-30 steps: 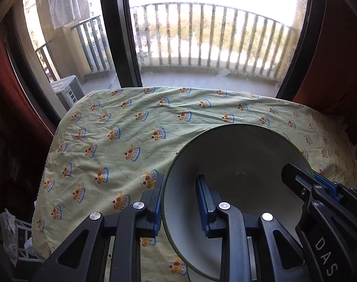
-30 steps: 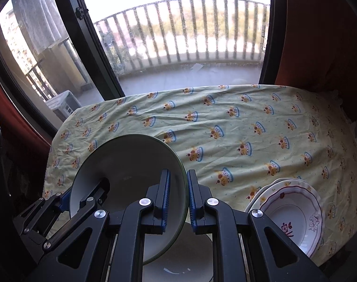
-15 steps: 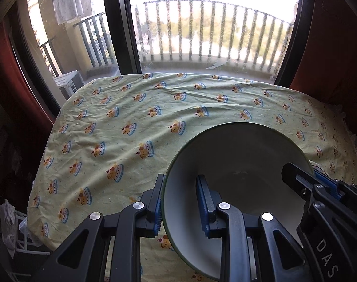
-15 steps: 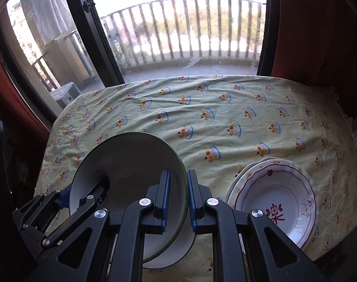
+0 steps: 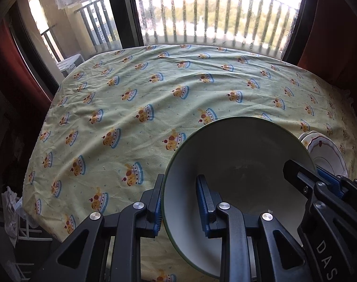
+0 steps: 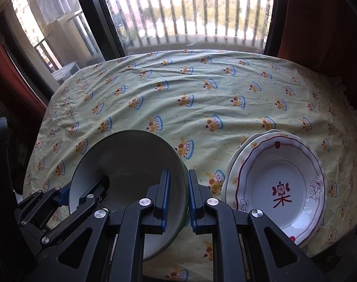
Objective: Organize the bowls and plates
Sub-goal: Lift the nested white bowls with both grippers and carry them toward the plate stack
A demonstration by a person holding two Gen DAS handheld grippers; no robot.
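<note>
A white bowl with a green rim [image 5: 237,155] [image 6: 129,162] is held between both grippers over the near edge of the table. My left gripper [image 5: 179,202] straddles its left rim, jaws apart around the wall. My right gripper [image 6: 178,195] is shut on its right rim; a second green rim seems to show just under it there. Two stacked white plates with red trim and flower marks [image 6: 279,188] lie on the cloth at the right, also in the left wrist view [image 5: 324,152].
The table has a yellow-green cloth with crown prints [image 6: 202,94] [image 5: 131,94]. Behind it stand a window and balcony railing [image 6: 190,11]. Red curtains [image 6: 319,23] hang at both sides. A white rack [image 5: 18,216] stands low at the left.
Both grippers with the bowl have drawn back toward me and risen; more of the table shows. The white dish under the bowl is out of view and the plate stack shows fully.
</note>
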